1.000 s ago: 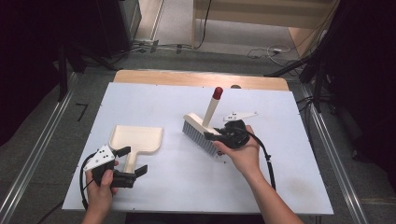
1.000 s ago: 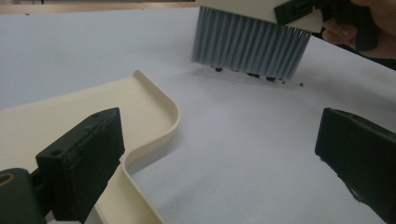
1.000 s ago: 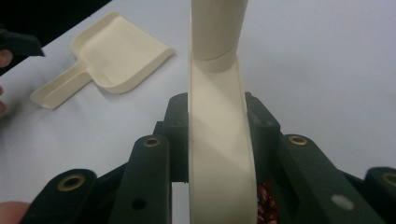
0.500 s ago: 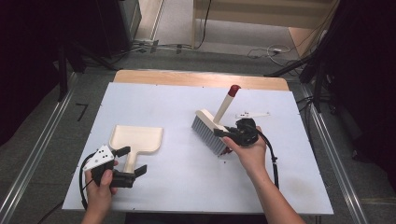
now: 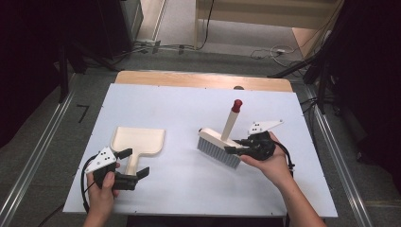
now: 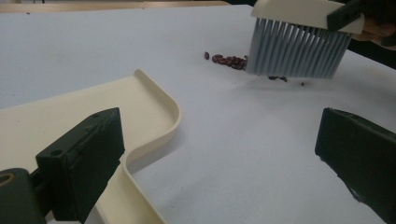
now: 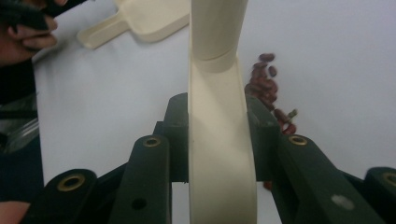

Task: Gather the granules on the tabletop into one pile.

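A cream brush (image 5: pixel 218 146) with grey bristles and a red-tipped handle stands tilted on the white table (image 5: pixel 189 109), right of centre. My right gripper (image 5: pixel 231 145) is shut on its cream back (image 7: pixel 217 93), jaws on both sides. Dark red beans (image 7: pixel 264 88) lie in a small heap beside the bristles (image 6: pixel 299 51), the beans (image 6: pixel 229 59) on the far side from the left gripper. A cream dustpan (image 5: pixel 139 139) lies flat at the left. My left gripper (image 5: pixel 134 163) is open, its jaws wide on either side of the dustpan's handle (image 6: pixel 135 205) without pressing it.
A wooden strip (image 5: pixel 203 80) runs along the table's far edge. Metal rails flank the table left and right, and cables lie on the floor beyond. Bare white tabletop stretches between dustpan and brush.
My right gripper has carried the brush to the right and slightly nearer, leaning its handle over. The left gripper and the dustpan have stayed put.
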A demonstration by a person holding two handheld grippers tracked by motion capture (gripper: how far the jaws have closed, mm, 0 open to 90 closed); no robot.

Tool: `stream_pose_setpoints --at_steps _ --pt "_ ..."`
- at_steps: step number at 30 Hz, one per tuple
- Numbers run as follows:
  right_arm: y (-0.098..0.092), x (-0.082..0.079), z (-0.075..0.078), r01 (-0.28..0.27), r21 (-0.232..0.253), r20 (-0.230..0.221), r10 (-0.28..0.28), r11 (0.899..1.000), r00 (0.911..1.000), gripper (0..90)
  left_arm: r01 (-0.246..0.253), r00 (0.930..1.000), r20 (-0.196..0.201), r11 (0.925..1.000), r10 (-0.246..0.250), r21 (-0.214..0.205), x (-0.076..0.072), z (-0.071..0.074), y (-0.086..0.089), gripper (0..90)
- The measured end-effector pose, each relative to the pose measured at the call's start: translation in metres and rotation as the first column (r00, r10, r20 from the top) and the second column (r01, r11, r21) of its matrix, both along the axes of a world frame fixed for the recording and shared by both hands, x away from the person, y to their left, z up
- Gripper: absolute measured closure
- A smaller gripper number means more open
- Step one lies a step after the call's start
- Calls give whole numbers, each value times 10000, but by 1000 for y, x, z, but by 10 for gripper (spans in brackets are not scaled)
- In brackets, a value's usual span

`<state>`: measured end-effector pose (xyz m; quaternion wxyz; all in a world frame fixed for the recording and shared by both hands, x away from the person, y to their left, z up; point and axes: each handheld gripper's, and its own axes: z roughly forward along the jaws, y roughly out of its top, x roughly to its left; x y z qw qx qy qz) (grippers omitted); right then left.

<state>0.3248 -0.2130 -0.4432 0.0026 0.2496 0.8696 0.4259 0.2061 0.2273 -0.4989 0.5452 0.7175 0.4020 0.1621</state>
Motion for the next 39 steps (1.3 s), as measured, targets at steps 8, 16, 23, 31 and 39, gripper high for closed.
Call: stream_pose_setpoints --at_steps 8,16,23,31,39 --pt "3 12 -14 -411 -154 -253 407 9990 9989 650 35 10000 -9 10000 -35 6 0 0 -2 16" --pt "7 27 -15 -402 -308 -44 400 9987 9992 650 -3 10000 -6 10000 3 -9 0 0 0 16" --pt "9 37 -14 -149 -388 166 155 9991 9997 650 -13 10000 7 10000 13 -6 0 0 1 16" --pt "9 48 -11 366 -462 331 -351 9983 9988 650 -4 10000 -7 10000 4 -17 0 0 0 16" --pt "10 48 -8 474 -422 398 -457 9980 9982 650 -26 10000 -15 10000 26 -32 0 0 1 16"
